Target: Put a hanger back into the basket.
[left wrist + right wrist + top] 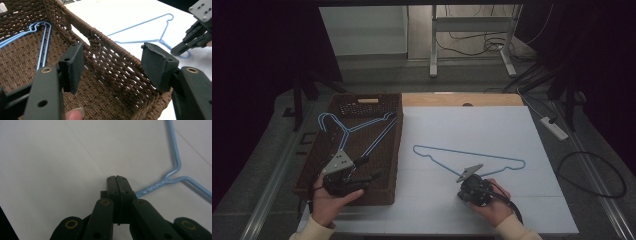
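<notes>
Your right gripper (117, 178) has its fingers clenched tight together, and the hook of the blue hanger on the worktop (472, 159) runs in behind them. In the right gripper view the twisted neck (152, 188) disappears at the fingers' edge, so you cannot tell whether the wire is pinched or merely lies beside them. That hanger lies flat on the white worktop (472, 130), to the right of the basket (394, 150), and its far shoulder is cut off by the frame in the right gripper view.

Your left gripper (112, 65) has its fingers released, spread wide astride the basket's near right wall, with nothing between the pads. A second blue hanger (357, 129) lies in the basket, and in the left gripper view its lower part is hidden by the fingers (73, 66).

No readable writing or brand shows anywhere. The pale tag (367, 101) on the basket's far wall is too small to read.
</notes>
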`<state>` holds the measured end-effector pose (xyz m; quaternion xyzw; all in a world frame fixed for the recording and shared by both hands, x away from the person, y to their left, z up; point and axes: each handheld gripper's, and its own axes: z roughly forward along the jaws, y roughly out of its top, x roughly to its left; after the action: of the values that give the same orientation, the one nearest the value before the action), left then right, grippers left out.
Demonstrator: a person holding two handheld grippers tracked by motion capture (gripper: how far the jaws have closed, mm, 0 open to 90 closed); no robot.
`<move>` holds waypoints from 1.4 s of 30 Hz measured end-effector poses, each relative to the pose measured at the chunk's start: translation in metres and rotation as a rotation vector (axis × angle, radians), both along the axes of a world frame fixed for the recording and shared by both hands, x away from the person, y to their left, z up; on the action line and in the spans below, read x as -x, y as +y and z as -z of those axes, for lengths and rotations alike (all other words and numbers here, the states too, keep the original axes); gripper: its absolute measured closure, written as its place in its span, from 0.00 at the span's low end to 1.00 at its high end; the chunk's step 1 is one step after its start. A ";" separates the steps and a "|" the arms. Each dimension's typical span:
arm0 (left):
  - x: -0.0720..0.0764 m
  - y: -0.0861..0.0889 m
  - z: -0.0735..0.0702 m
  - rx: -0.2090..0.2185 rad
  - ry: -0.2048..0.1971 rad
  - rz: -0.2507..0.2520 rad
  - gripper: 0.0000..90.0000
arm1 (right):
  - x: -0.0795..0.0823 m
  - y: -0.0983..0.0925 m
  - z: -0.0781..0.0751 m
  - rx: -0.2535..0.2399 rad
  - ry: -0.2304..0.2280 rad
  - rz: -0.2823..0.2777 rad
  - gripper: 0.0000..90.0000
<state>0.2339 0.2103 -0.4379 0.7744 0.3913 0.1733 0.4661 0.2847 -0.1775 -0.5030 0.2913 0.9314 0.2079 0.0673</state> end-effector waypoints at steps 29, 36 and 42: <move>0.000 0.003 -0.002 0.003 -0.005 -0.006 0.40 | -0.094 0.022 0.000 -0.093 -0.047 0.216 1.00; 0.001 0.004 -0.003 0.004 -0.009 -0.010 0.40 | -0.102 0.030 0.006 -0.105 -0.025 0.213 1.00; 0.001 0.004 -0.004 0.004 -0.013 -0.011 0.40 | -0.087 0.036 0.006 -0.101 -0.008 0.149 1.00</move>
<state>0.2325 0.2147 -0.4341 0.7702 0.3930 0.1801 0.4689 0.3719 -0.1417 -0.5094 0.3618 0.8952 0.2501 0.0714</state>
